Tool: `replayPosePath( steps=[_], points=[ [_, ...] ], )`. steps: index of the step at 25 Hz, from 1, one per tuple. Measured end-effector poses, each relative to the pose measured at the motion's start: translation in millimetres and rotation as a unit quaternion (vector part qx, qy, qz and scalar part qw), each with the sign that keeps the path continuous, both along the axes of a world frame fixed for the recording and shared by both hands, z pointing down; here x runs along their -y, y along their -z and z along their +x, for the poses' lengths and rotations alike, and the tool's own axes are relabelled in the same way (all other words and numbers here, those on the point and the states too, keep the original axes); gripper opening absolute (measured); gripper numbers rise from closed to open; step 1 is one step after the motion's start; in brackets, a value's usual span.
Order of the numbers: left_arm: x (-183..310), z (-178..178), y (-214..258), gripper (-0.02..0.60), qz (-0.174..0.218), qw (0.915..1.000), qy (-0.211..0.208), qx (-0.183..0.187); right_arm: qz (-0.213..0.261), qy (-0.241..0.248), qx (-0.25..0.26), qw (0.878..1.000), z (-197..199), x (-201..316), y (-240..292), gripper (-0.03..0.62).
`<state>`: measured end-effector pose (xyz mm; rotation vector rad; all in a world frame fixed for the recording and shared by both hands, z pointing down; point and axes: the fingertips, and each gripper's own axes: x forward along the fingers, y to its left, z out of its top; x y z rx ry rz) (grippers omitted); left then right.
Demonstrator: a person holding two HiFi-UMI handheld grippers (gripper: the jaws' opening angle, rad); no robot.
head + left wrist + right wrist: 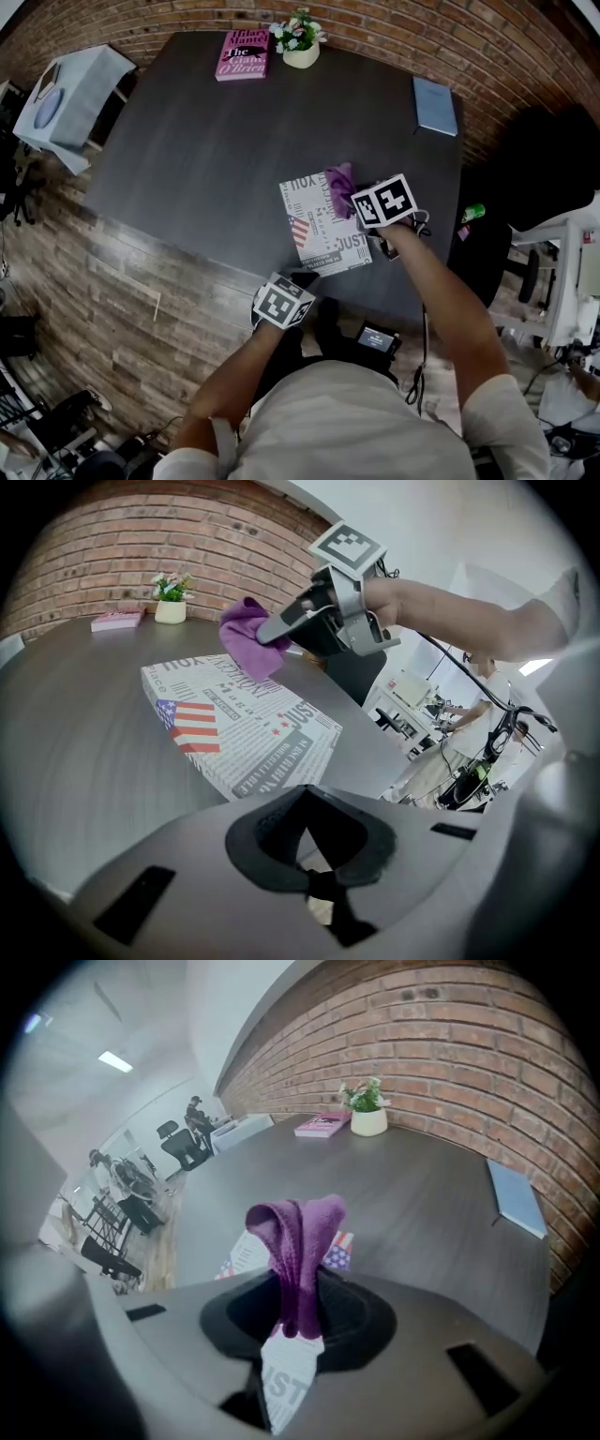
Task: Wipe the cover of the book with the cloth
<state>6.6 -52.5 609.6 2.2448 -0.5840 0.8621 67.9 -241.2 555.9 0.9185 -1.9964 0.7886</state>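
Note:
The book (323,225), its cover printed like a newspaper with a flag, lies flat on the dark table (206,159). My right gripper (354,199) is shut on a bunched purple cloth (339,185) over the book's far right corner. In the right gripper view the cloth (295,1237) sticks up from between the jaws. The left gripper view shows the cloth (249,641) hanging from the right gripper (281,630) over the book (234,719); I cannot tell whether it touches. My left gripper (300,279) is shut and empty, by the book's near corner.
At the table's far edge lie a pink book (243,54) and a white pot of flowers (300,42). A pale blue notebook (435,105) lies at the far right. A white chair (70,94) stands off the left side. A brick wall runs behind.

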Motion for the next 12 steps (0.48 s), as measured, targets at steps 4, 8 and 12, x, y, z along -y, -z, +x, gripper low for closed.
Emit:
replayPosePath(
  steps=[4,8,12],
  points=[
    [0.1,-0.5,0.6,0.006,-0.003,1.0000,-0.003,-0.001,-0.011,0.027,0.029,0.999,-43.9,5.1,-0.5,0.094],
    [-0.5,-0.6,1.3,0.006,-0.004,1.0000,0.000,-0.005,-0.031,0.045,0.049,0.997,-80.2,7.7,-6.3,0.095],
    [-0.4,0.4,1.0,0.006,-0.005,0.9999,0.001,-0.010,-0.053,0.062,0.071,0.994,-109.0,6.6,-9.1,0.094]
  ],
)
